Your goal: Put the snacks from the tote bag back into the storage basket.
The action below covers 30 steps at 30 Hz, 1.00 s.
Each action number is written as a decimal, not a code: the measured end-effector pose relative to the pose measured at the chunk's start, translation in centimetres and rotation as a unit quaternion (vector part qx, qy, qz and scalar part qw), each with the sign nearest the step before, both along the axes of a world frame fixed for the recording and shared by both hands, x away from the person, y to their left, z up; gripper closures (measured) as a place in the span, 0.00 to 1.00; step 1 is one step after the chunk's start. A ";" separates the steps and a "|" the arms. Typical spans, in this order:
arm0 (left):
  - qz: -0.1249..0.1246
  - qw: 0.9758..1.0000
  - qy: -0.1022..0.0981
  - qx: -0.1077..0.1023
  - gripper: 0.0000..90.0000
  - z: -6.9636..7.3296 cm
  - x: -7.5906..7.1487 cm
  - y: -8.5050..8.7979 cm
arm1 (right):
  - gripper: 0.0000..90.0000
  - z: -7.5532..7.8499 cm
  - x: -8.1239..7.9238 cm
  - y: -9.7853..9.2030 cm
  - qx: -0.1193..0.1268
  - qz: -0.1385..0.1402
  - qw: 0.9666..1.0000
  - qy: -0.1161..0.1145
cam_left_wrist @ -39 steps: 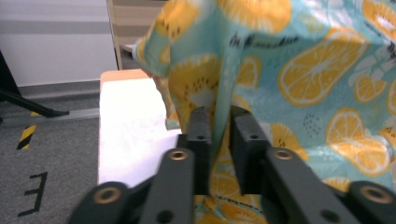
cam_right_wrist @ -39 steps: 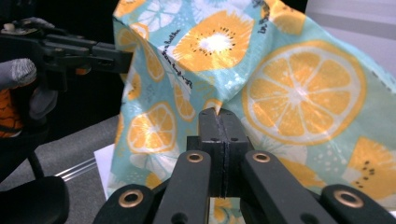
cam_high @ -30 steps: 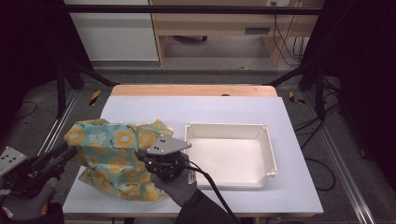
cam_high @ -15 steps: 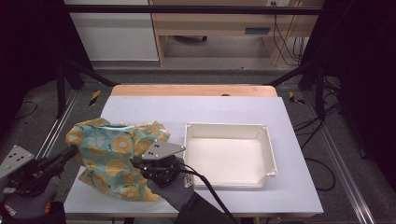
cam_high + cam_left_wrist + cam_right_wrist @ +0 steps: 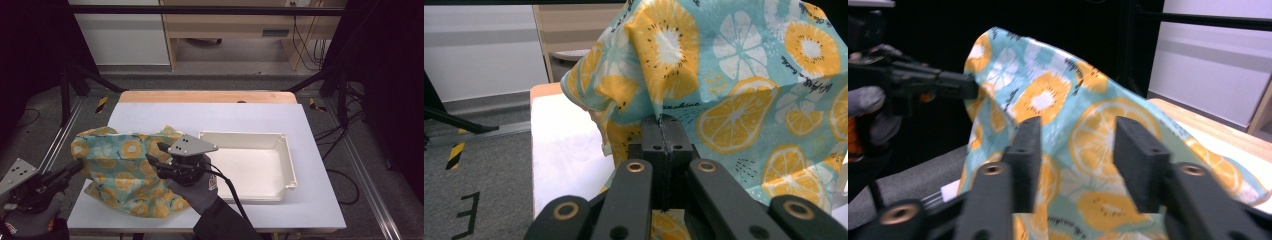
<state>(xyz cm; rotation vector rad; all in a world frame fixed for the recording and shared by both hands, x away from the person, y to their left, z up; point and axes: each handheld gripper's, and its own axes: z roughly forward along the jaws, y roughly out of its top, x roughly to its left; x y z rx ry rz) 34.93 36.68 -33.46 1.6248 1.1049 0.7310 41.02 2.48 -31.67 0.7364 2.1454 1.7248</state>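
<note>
I work two tongs here, and I use the white tray [image 5: 287,165] as my marker for where things are.

Far to the left of the tray, past the table edge, is my left gripper [image 5: 75,166]. Its jaws are pressed together on the left edge of the fruit cloth [image 5: 125,170]. In the left gripper view the cloth [image 5: 724,90] rises up out of the closed jaws like a small tent, so that corner is lifted off the table.

The cloth lies on the table just left of the tray. Its right edge comes close to the tray wall, but I cannot tell if it touches. It is bunched and wrinkled. Its long way runs across, from my left gripper toward the tray.

Next comes my right gripper [image 5: 156,154], between the cloth's middle and the tray. Its jaws have just been opening and now stand apart. In the right gripper view the cloth [image 5: 1073,130] shows between and behind the jaws, but the pads do not press it.

My right gripper is nearer the loose side. I think it must grab the cloth again there.
</note>
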 end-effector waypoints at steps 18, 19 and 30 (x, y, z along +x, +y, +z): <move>-0.010 1.000 0.008 0.001 1.00 -0.6 -0.7 -0.3 | 1.00 -1.0 -0.5 1.6 -0.023 0.019 0.999 0.024; -0.010 1.000 0.010 0.003 1.00 -0.7 -0.6 -0.3 | 1.00 -1.0 -0.8 1.5 -0.023 0.025 0.999 0.024; -0.004 1.000 0.022 -0.004 0.97 -1.1 -0.2 0.0 | 1.00 -2.9 -1.8 1.8 -0.037 0.050 0.997 0.043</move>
